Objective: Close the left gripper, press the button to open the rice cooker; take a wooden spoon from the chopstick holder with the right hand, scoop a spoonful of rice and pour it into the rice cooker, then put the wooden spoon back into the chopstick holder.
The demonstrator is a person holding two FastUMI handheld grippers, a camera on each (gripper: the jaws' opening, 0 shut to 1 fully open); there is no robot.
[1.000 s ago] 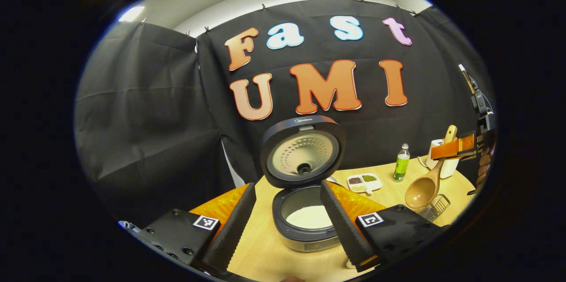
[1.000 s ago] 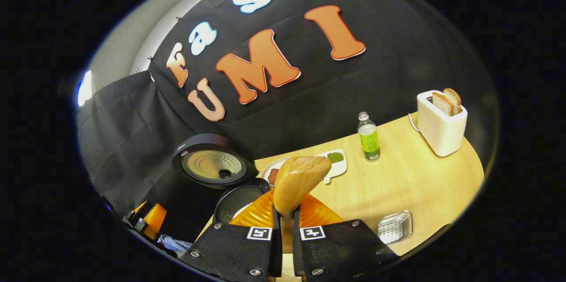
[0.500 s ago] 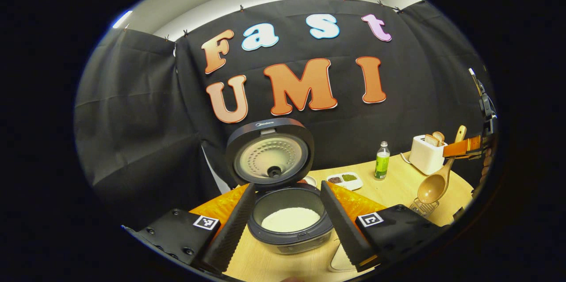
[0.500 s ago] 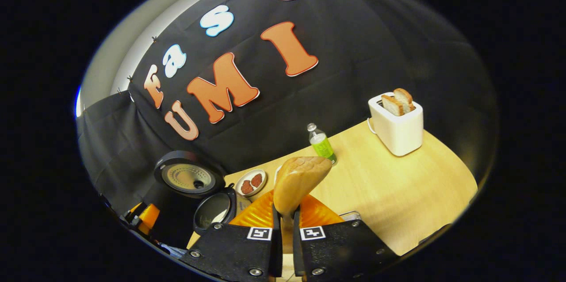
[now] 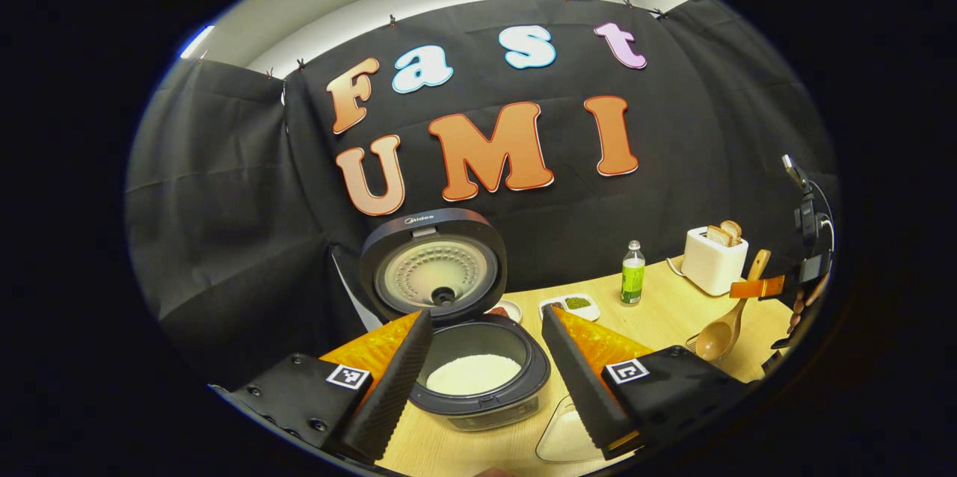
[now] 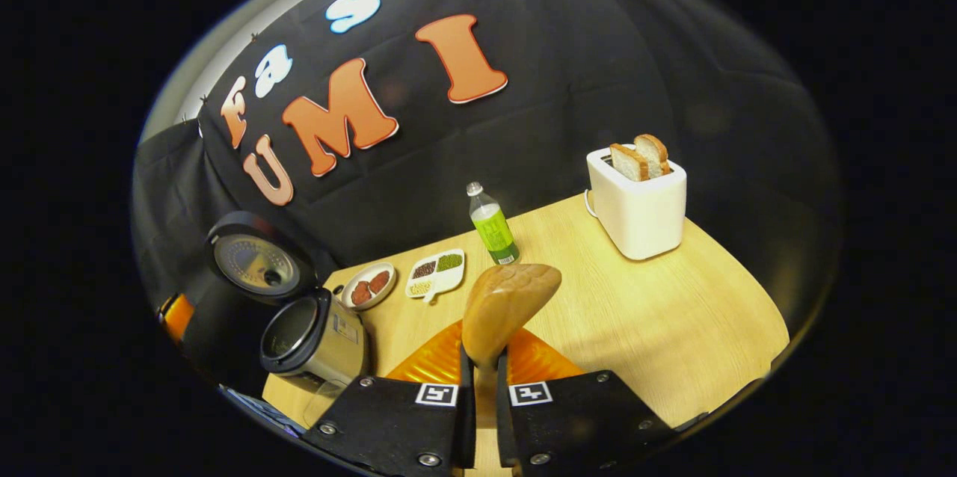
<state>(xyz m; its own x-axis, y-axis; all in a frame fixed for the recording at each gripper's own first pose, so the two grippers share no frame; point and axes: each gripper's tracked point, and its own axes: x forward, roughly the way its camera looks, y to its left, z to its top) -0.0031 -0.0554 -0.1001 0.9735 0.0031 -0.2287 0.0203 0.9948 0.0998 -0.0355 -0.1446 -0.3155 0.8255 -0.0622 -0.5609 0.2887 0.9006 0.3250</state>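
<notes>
A pale wooden worktop (image 6: 673, 312) carries an open rice cooker (image 5: 478, 380) with its lid (image 5: 434, 268) raised and white rice in the pot. Farther back stand a white toaster (image 6: 639, 211) with two bread slices, a green bottle (image 6: 493, 226) and a divided dish of grains (image 6: 435, 274). The left tongs (image 5: 486, 380) are spread wide, framing the cooker. The right tongs (image 6: 478, 395) are clenched on the wooden spoon (image 6: 505, 305), bowl forward, above the worktop.

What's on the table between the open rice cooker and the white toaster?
In the right gripper view, between rice cooker and toaster: a small round dish, a white divided tray and a green bottle.
</notes>
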